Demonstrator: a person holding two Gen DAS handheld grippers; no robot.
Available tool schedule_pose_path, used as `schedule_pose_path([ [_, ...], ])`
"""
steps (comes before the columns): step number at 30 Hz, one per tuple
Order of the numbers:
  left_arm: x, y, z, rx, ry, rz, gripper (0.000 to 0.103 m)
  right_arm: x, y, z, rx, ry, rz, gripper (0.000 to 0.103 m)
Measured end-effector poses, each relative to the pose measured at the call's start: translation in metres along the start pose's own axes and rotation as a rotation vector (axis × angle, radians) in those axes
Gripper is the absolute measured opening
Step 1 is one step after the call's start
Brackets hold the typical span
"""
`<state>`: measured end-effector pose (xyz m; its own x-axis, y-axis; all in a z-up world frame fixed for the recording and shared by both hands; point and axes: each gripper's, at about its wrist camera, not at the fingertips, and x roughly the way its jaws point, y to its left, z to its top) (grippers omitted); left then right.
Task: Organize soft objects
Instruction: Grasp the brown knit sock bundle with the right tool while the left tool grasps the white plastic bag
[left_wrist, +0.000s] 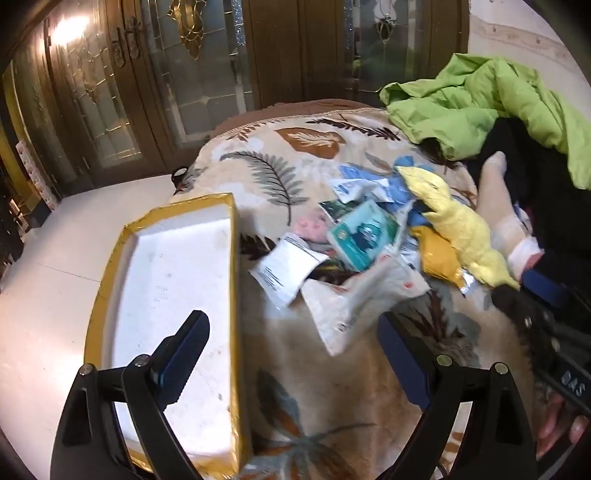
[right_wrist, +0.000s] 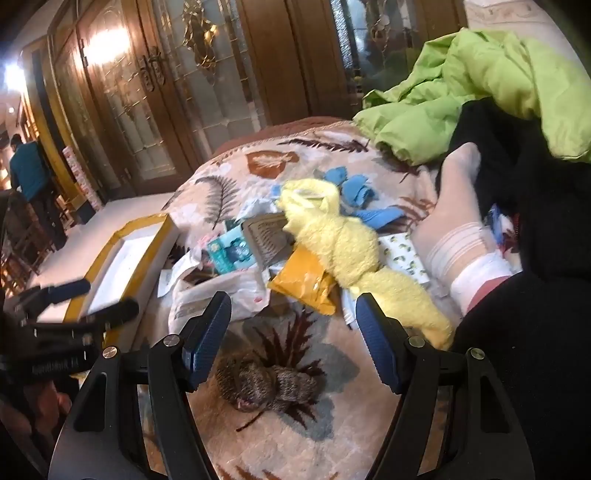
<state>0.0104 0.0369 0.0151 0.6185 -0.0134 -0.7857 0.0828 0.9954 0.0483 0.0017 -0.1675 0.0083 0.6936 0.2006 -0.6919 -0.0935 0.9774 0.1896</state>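
Right wrist view shows your right claw wide open and empty above a rolled grey knitted sock on the leaf-patterned blanket, your left claw likewise open, empty.

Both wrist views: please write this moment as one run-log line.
left gripper: open, empty, above box edge | right gripper: open, empty, above rolled grey socks | white box: empty | yellow towel: on pile

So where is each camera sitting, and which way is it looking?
Left wrist: rides the left gripper, looking forward over the empty yellow-edged box and packets; its open jaws show, and the right gripper at the right edge.
Right wrist: rides the right gripper, looking at the yellow towel and a rolled sock; open jaws, socked foot.
Shared: box, towel, green cloth, leaf-print blanket.
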Motion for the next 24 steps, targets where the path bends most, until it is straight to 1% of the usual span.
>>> schedule_pose_path([
  [2,0.006,0.003,0.001,0.010,0.002,-0.021,0.093,0.005,0.001,-0.004,-0.008,0.027,0.009,0.071],
  [9,0.023,-0.003,-0.001,0.033,0.017,-0.101,0.093,0.011,0.000,-0.011,0.002,0.063,0.013,0.071],
  [13,0.034,-0.014,0.000,0.097,0.023,-0.081,0.093,0.014,0.004,-0.017,-0.026,0.098,0.033,0.071],
  [16,0.039,-0.021,0.004,0.145,0.015,-0.105,0.093,0.019,0.008,-0.026,-0.047,0.129,0.040,0.071],
  [18,0.043,-0.026,0.008,0.187,0.018,-0.103,0.093,0.022,0.009,-0.030,-0.059,0.152,0.046,0.071],
  [20,0.048,-0.029,0.010,0.201,0.030,-0.114,0.093,0.023,0.011,-0.034,-0.066,0.166,0.052,0.071],
  [22,0.055,-0.033,0.012,0.212,0.059,-0.145,0.093,0.025,0.013,-0.036,-0.071,0.179,0.057,0.071],
  [24,0.059,-0.035,0.012,0.210,0.074,-0.140,0.093,0.027,0.015,-0.037,-0.074,0.188,0.064,0.071],
])
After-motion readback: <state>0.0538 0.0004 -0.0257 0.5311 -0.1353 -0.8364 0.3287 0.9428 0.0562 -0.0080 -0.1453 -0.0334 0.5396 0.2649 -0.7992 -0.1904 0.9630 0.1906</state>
